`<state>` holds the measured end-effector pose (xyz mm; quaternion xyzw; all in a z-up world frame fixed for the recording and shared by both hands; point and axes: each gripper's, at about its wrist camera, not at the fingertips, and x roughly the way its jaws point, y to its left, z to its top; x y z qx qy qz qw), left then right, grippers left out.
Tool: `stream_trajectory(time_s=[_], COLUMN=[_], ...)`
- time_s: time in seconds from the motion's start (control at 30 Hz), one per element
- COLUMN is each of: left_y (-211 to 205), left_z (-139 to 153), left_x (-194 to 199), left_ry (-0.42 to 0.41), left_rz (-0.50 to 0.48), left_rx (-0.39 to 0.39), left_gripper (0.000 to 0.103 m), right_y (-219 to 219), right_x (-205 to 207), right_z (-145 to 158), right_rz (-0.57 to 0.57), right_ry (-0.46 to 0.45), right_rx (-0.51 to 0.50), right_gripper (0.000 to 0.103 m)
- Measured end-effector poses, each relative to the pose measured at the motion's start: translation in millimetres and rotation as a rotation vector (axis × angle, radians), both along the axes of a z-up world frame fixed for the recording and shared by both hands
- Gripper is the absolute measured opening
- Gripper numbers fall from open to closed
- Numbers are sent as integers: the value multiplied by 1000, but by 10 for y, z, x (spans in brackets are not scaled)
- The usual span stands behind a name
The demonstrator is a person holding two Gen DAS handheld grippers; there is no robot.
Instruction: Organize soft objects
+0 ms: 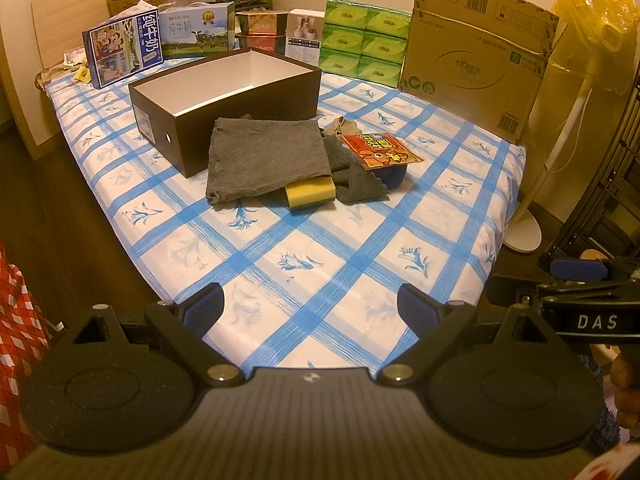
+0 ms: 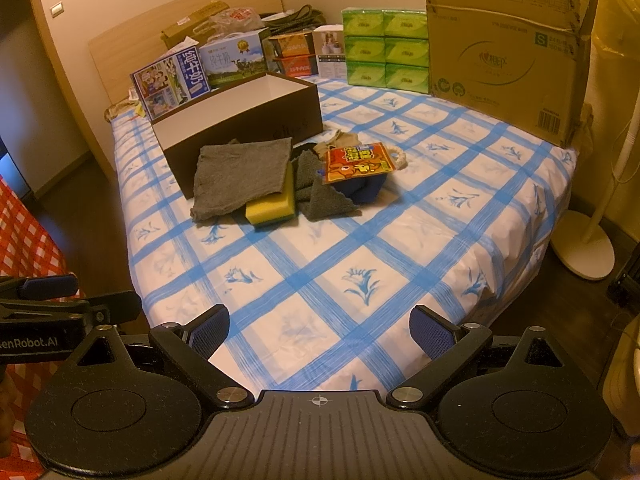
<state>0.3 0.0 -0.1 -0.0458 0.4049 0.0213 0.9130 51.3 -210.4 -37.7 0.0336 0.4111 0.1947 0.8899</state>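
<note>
On the bed the brown box (image 1: 224,92) sits empty, so nothing looks sorted yet: grey cloth (image 1: 268,156), yellow sponge (image 1: 310,192) and red packet (image 1: 380,150) lie heaped just beside it; my left gripper (image 1: 310,312) and right gripper (image 2: 320,334) hover well short, jaws apart, holding nothing

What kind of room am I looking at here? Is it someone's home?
Most likely a bedroom in a home, partly used for storage. A bed with a blue-checked sheet and wooden headboard fills the room, a standing fan is beside it, and milk cartons and tissue packs line the far side.
</note>
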Motion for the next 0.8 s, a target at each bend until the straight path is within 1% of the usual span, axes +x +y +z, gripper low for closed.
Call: stream_trajectory(time_s=[0.43,0.5,0.8], left_y=[2,-84,-80], left_z=[0,-40,-40], left_x=[0,32,32], left_ry=[1,1,2], left_rz=[0,1,0], left_rx=[-1,0,0], left_gripper=[93,93,93], right_y=[5,6,6], right_x=[3,5,11], right_z=[-6,-8,-13], right_rz=[-1,-1,-1], right_ry=[0,1,1], right_rx=[0,0,-1], right_gripper=[97,97,97])
